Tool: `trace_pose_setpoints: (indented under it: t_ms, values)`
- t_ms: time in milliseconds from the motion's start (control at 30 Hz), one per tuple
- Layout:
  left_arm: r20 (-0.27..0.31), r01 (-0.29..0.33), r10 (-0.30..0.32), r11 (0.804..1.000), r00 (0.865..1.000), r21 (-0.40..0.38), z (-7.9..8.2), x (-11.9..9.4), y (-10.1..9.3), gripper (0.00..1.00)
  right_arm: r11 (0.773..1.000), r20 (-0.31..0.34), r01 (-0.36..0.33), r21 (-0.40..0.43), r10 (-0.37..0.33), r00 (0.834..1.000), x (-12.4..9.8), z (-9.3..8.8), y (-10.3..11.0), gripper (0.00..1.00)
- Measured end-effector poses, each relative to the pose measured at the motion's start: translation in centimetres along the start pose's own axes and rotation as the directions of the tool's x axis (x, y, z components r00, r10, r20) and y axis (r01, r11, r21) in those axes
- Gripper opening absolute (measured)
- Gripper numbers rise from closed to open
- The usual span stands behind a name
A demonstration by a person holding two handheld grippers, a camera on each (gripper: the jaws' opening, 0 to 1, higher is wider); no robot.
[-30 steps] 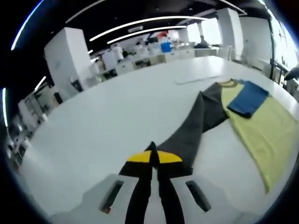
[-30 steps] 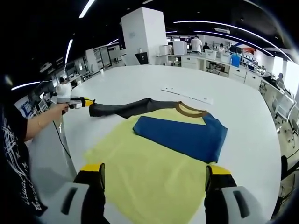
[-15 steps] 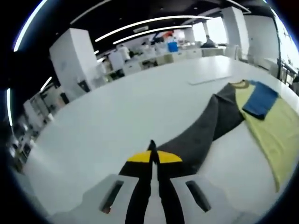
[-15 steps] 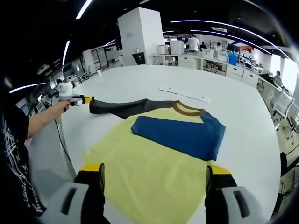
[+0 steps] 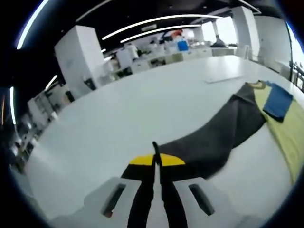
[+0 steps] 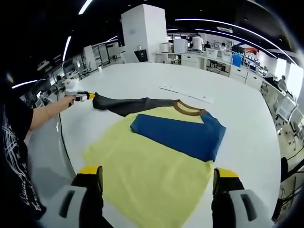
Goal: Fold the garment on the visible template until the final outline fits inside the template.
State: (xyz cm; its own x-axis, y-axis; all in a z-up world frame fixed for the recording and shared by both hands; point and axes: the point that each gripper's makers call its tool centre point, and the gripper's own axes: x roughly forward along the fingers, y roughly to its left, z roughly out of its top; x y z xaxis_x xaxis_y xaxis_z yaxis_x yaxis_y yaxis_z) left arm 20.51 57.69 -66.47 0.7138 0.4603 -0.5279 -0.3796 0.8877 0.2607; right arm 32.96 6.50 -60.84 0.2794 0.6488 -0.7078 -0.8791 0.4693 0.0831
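A yellow shirt point(image 6: 152, 175) with a brown collar point(image 6: 186, 109) lies spread on the white table point(image 6: 142, 80). Its blue sleeve point(image 6: 180, 135) is folded across the chest. The dark grey sleeve point(image 6: 133, 103) stretches out to the left, and my left gripper point(image 6: 88, 96), held in a person's hand, is shut on its cuff. In the left gripper view the grey sleeve point(image 5: 213, 140) runs from the shut left gripper point(image 5: 156, 159) toward the shirt body point(image 5: 294, 133) at the right. My right gripper point(image 6: 156, 178) hangs open above the shirt's lower hem, touching nothing.
A thin pale strip point(image 6: 186, 95) lies on the table beyond the collar. The person's arm point(image 6: 45, 116) and dark shirt point(image 6: 14, 156) are at the left. Desks, white pillars point(image 6: 145, 33) and people stand far behind the table.
My left gripper has pulled the grey sleeve cuff outward and away from the shirt body, stretching the sleeve longer. The right gripper has stayed open above the hem.
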Motion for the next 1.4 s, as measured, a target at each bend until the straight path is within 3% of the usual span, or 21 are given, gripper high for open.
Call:
trace_pose_setpoints:
  t_ms: [467,767,1000,1400]
  values:
    - [-0.045,-0.002,0.001,1.0,0.999,-0.029,-1.9,2.2,0.8,0.0,1.0,-0.007,0.01,0.02,-0.01,1.0,0.2,0.1,-0.1,0.97]
    - [-0.078,-0.013,0.011,1.0,0.997,-0.02,-3.0,2.3,1.1,0.0,0.999,-0.01,0.017,0.03,-0.017,1.0,0.1,0.1,-0.2,0.98]
    - [-0.06,-0.05,0.046,0.997,0.997,-0.062,-2.9,1.4,2.2,0.0,1.0,-0.01,0.01,0.027,-0.009,1.0,0.2,0.3,0.0,0.98]
    - [-0.052,-0.035,0.029,0.991,0.998,-0.133,-3.0,-0.3,1.2,0.24,1.0,-0.006,-0.002,0.019,0.002,1.0,0.0,0.4,0.4,0.99]
